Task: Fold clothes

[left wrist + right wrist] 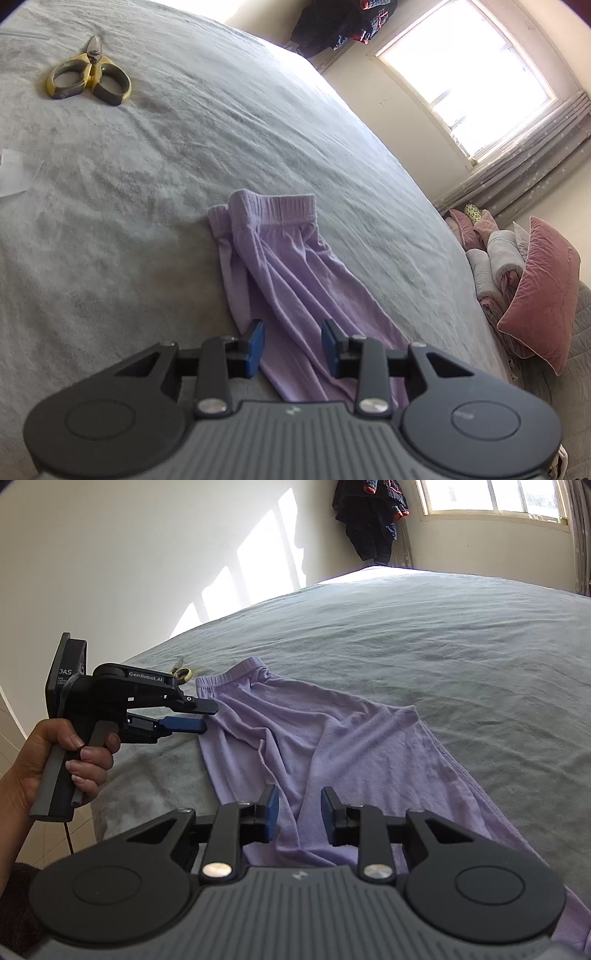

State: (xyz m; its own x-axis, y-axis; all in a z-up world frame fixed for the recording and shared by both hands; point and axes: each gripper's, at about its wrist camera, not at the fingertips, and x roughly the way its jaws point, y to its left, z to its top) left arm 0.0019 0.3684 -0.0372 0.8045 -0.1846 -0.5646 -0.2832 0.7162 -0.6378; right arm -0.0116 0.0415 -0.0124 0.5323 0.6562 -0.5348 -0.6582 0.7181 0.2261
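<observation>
A lilac pair of trousers (288, 280) lies lengthwise on the grey bed cover (166, 166), with its elastic waistband at the far end. My left gripper (293, 345) hovers over the garment's near part, jaws apart and nothing pinched. In the right wrist view a hand holds this left gripper (210, 718) at the left edge of the trousers (332, 738), near the waistband. There is a gap between its blue pads. My right gripper (300, 818) stands open above a wrinkled fold of the cloth, and its pads are not pressing on it.
Yellow-handled scissors (88, 79) lie on the bed beyond the waistband, and a white sheet (11, 173) lies at the left. Pink and grey cushions (539, 291) are piled by the bed's right side under the window (469, 85). Dark clothes (369, 520) hang in the corner.
</observation>
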